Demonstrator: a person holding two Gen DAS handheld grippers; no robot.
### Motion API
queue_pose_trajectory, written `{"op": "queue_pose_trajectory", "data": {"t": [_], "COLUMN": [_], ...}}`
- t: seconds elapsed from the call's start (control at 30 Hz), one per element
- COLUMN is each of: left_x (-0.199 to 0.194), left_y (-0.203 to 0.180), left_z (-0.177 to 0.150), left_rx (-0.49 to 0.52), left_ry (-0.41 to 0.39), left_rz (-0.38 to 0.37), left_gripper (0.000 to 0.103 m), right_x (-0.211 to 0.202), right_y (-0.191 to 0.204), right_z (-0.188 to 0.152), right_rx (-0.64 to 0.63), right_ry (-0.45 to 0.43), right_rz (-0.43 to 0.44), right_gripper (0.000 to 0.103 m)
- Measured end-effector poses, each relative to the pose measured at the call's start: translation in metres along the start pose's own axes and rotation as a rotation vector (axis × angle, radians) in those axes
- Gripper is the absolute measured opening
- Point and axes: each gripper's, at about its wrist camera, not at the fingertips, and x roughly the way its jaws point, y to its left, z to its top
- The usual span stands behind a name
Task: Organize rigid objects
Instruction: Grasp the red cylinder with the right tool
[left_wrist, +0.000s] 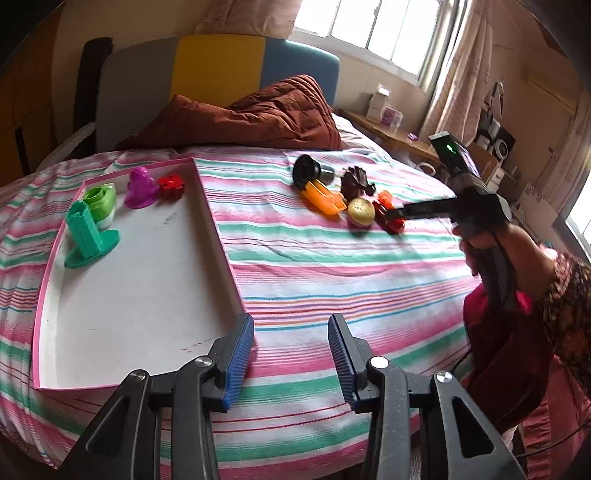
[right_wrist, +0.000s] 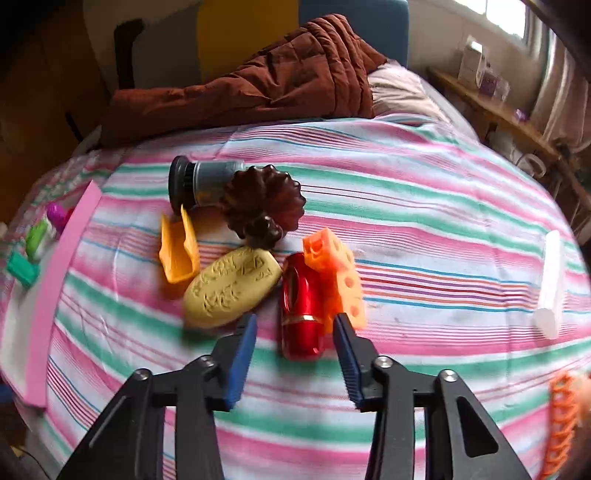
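My right tool (right_wrist: 295, 319) hung with its blue-padded jaws spread wide, gripping nothing, low over the striped pink, green and white bedsheet (right_wrist: 424, 206). The glossy red plastic cylinder with a gold band (right_wrist: 301, 306) lay on the bed with its near end between the fingertips, though I could not tell whether either pad touched it. Just beside it on the right sat the orange plastic block with round holes (right_wrist: 338, 273), touching the cylinder. To the left lay the yellow oval embossed piece (right_wrist: 231, 286), then the orange plastic scoop (right_wrist: 179, 251), the dark brown ridged mould (right_wrist: 264, 205) and the grey cylinder with a black cap (right_wrist: 201, 182).

My left tool (left_wrist: 291, 339) was likewise open and empty, hovering near the corner of the shallow white tray with a pink rim (left_wrist: 218, 225). At the tray's far end stood the teal ribbed post on a round base (left_wrist: 88, 236), the light green roll (left_wrist: 101, 201), the purple figure (left_wrist: 140, 186) and the small red block (left_wrist: 171, 185).
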Motion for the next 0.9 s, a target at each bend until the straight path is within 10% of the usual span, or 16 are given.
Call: {"op": "queue_pose_trajectory", "data": {"t": [0.9], "left_x": [0.094], "left_y": [-0.08], "left_z": [0.061], "left_rx": [0.108], "left_ry": [0.105], "left_rz": [0.005], "left_gripper": [0.042], "right_x": [0.014], "right_y": [-0.041], "right_z": [-0.008], "right_rx": [0.237], "right_ry": [0.159], "right_rz": [0.08], "right_gripper": [0.027]}}
